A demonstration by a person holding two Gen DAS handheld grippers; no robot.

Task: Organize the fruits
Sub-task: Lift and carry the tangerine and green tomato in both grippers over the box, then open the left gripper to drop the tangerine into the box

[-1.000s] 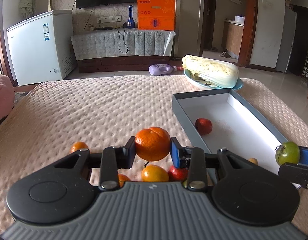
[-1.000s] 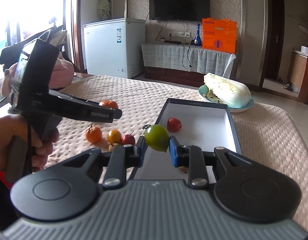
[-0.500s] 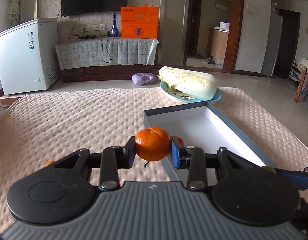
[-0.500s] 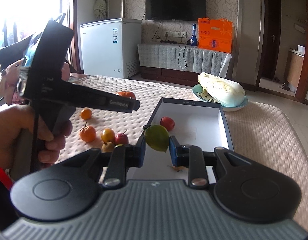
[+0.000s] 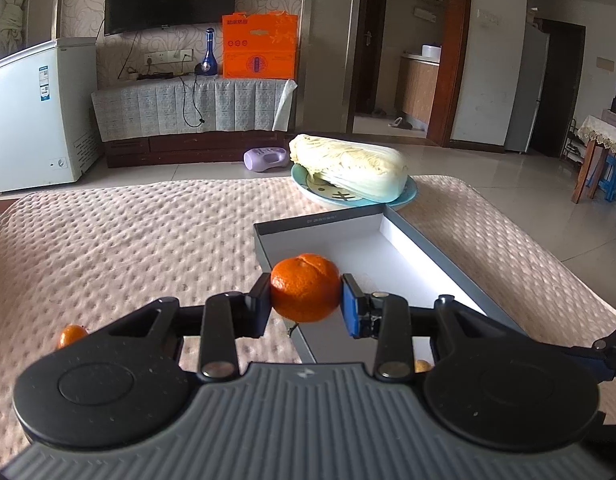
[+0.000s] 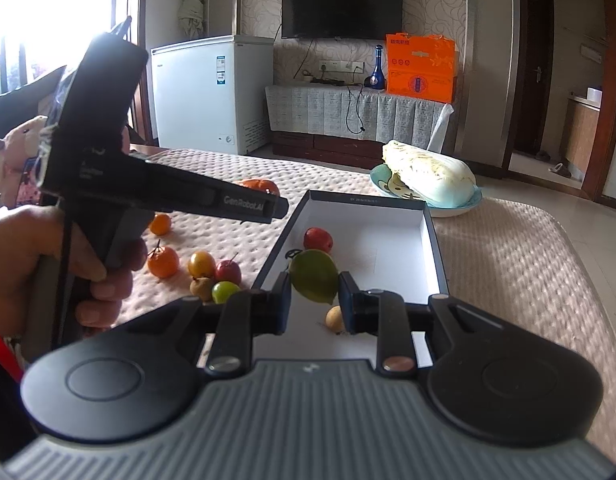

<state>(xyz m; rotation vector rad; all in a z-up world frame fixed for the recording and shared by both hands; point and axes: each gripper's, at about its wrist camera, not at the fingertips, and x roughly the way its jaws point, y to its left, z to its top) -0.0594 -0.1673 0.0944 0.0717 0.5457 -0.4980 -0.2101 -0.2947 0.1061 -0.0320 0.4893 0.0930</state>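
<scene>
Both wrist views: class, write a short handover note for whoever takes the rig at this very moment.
Left gripper: shut on the orange mandarin, held over the near left edge of the grey box.
Right gripper: shut on the green fruit, held above the box.
Done: a red fruit and a small tan fruit lie in the box.
Left: release both held fruits into the box, then collect the six loose fruits on the quilt, left of the box. The cabbage stays on its plate.

Dimpled quilted cloth cover (image 5: 147,240), matt cardboard box (image 5: 428,248), glossy plate (image 5: 408,196)
</scene>
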